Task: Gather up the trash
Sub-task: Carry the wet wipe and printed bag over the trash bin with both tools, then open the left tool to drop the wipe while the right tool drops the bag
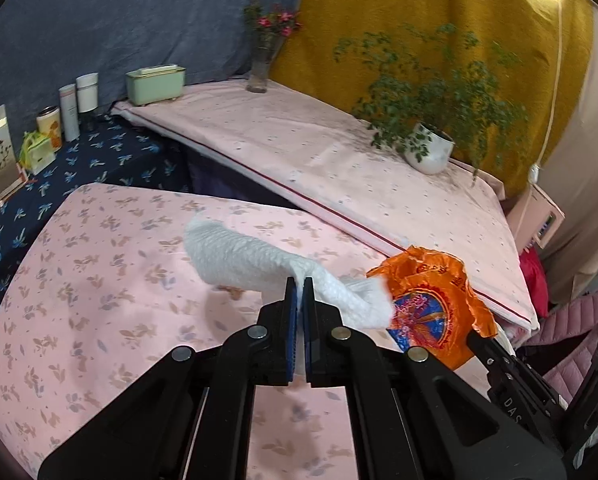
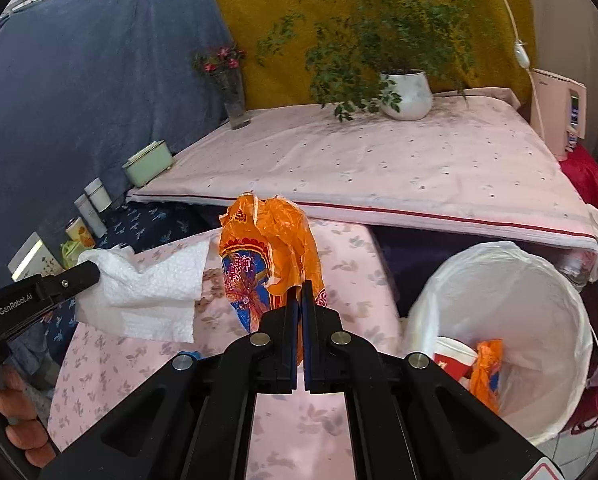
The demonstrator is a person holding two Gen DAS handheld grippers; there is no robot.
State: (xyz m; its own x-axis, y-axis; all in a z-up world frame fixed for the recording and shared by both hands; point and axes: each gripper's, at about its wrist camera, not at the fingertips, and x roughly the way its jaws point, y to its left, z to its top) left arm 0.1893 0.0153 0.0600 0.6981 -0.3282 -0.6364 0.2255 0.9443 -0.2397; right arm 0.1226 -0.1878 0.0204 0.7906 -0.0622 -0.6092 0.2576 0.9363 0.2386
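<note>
My left gripper (image 1: pixel 300 280) is shut on a white paper towel (image 1: pixel 239 258) and holds it above the pink flowered table (image 1: pixel 99 280). The towel also shows in the right wrist view (image 2: pixel 147 292), at the left. My right gripper (image 2: pixel 301 285) is shut on a crumpled orange plastic wrapper (image 2: pixel 267 248), lifted above the same table (image 2: pixel 299 420). The wrapper also shows at the right in the left wrist view (image 1: pixel 431 304). A bin lined with a white bag (image 2: pixel 511 272) stands low at the right and holds a red and white cup (image 2: pixel 453 358) and an orange scrap (image 2: pixel 485 372).
A higher pink-covered surface (image 2: pixel 379 164) behind carries a potted plant (image 2: pixel 407 94), a flower vase (image 2: pixel 235 100) and a green box (image 2: pixel 147 164). Bottles and tins (image 1: pixel 71 108) stand on a dark blue cloth at the left. A pink appliance (image 2: pixel 559 116) is at the far right.
</note>
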